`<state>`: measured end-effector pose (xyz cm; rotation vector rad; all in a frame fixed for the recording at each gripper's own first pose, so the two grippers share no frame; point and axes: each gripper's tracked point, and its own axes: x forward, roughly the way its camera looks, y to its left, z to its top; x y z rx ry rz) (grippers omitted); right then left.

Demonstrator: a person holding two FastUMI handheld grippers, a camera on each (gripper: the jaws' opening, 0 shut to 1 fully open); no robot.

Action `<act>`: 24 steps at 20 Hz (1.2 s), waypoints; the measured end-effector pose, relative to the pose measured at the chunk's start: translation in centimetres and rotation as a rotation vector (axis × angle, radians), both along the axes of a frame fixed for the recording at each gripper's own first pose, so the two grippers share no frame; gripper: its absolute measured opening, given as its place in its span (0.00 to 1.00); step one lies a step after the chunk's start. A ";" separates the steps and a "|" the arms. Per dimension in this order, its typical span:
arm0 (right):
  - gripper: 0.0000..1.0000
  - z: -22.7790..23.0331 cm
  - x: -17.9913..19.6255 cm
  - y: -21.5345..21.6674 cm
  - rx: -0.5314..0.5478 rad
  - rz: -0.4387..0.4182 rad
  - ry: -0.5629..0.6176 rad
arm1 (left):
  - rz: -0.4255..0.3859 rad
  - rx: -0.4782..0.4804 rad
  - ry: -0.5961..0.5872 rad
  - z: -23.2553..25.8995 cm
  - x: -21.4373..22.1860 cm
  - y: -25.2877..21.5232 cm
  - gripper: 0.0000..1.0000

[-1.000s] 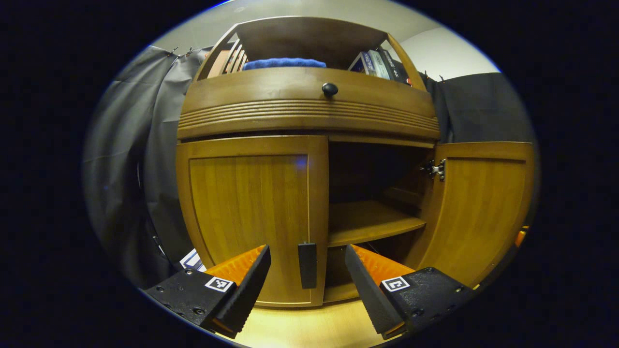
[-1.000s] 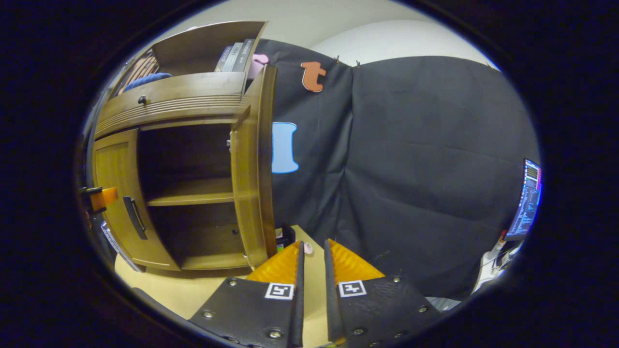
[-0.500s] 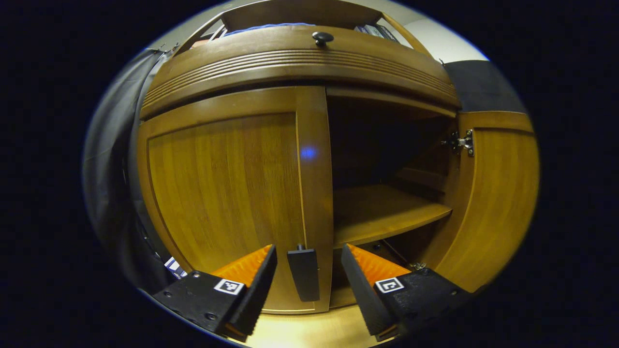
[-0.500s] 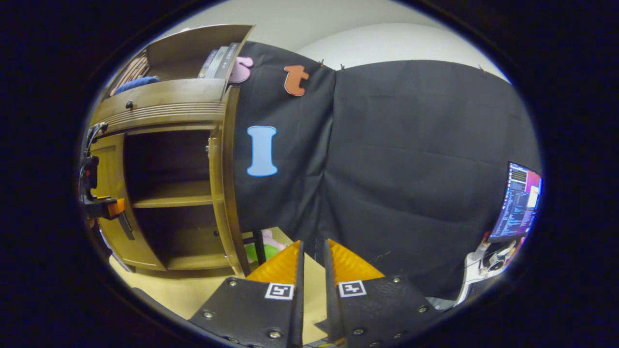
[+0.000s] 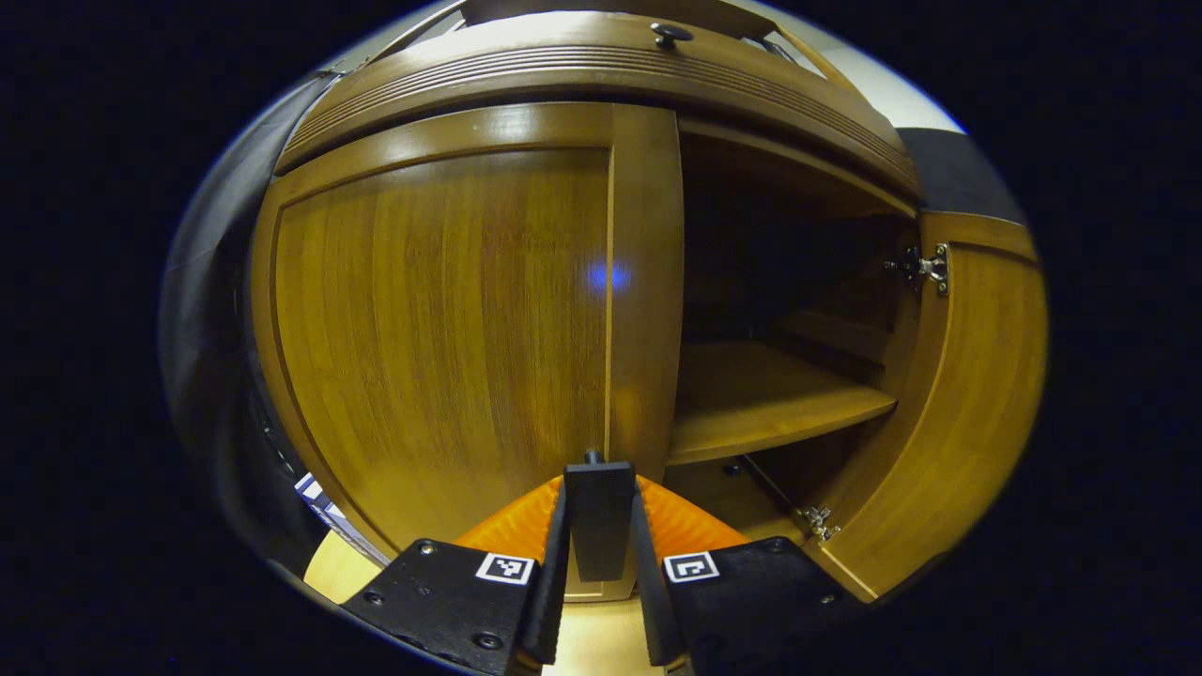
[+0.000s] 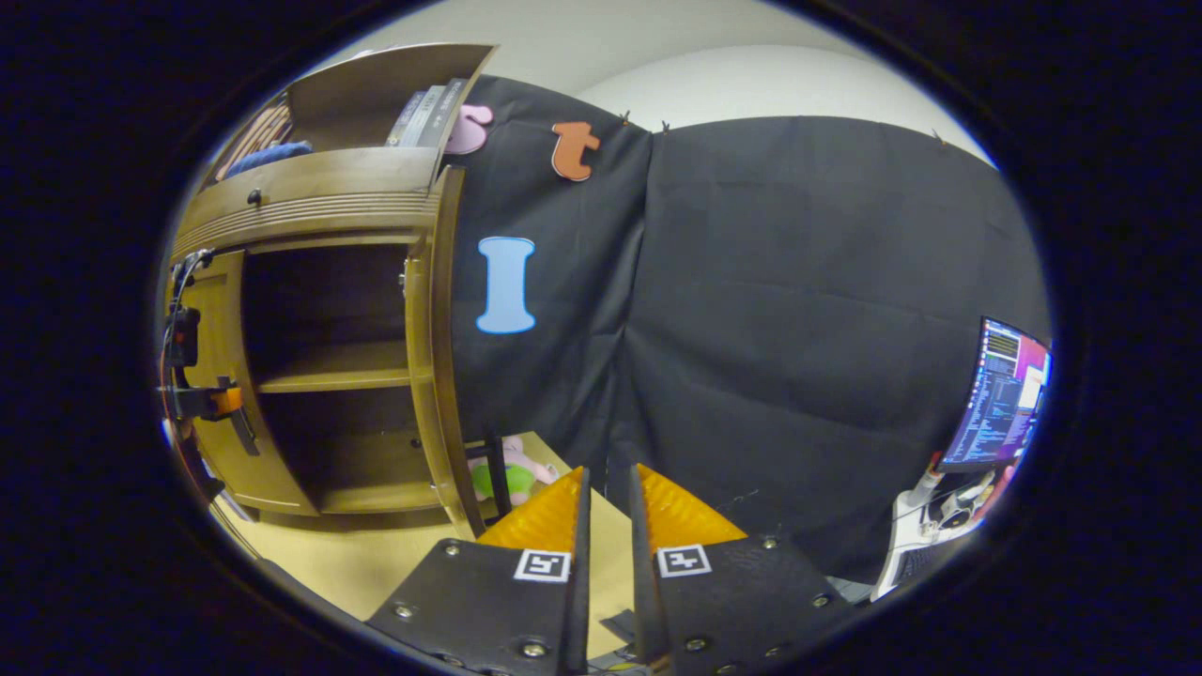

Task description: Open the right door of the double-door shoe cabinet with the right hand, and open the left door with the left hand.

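In the left gripper view, the wooden shoe cabinet's left door [image 5: 441, 319] stands closed. My left gripper [image 5: 599, 493] is shut on that door's black handle [image 5: 599, 526], one finger pressing each side. The right door [image 5: 977, 394] is swung wide open, showing the dark inside and a shelf [image 5: 770, 394]. In the right gripper view, my right gripper [image 6: 606, 474] is shut with nothing in it, away from the cabinet and facing the black cloth wall. The open right door [image 6: 434, 347] shows edge-on, and the left gripper [image 6: 202, 401] sits at the left door's handle.
A drawer with a round knob [image 5: 671, 34] runs above the doors, and books and a blue cloth lie on the top shelf [image 6: 272, 155]. The cabinet stands on a light wooden table [image 6: 376, 563]. A plush toy [image 6: 512, 469] lies behind the open door. A monitor [image 6: 1000, 394] glows at far right.
My left gripper moved in to the left door and went from open to shut on its handle. The right gripper barely shifted and stayed shut.
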<state>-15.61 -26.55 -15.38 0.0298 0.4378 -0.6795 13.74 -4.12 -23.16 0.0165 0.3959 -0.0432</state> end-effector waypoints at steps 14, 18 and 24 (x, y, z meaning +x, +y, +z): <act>0.19 -0.7 0.6 3.8 0.045 0.133 0.002 | -0.014 -0.063 -0.021 0.7 -0.5 0.0 0.29; 0.19 -0.7 1.3 5.4 0.052 0.197 -0.011 | 0.004 -0.079 -0.024 0.8 -0.5 0.1 0.30; 0.19 -1.8 1.7 8.1 0.085 0.294 0.002 | 0.034 -0.088 -0.026 0.8 -0.3 0.2 0.30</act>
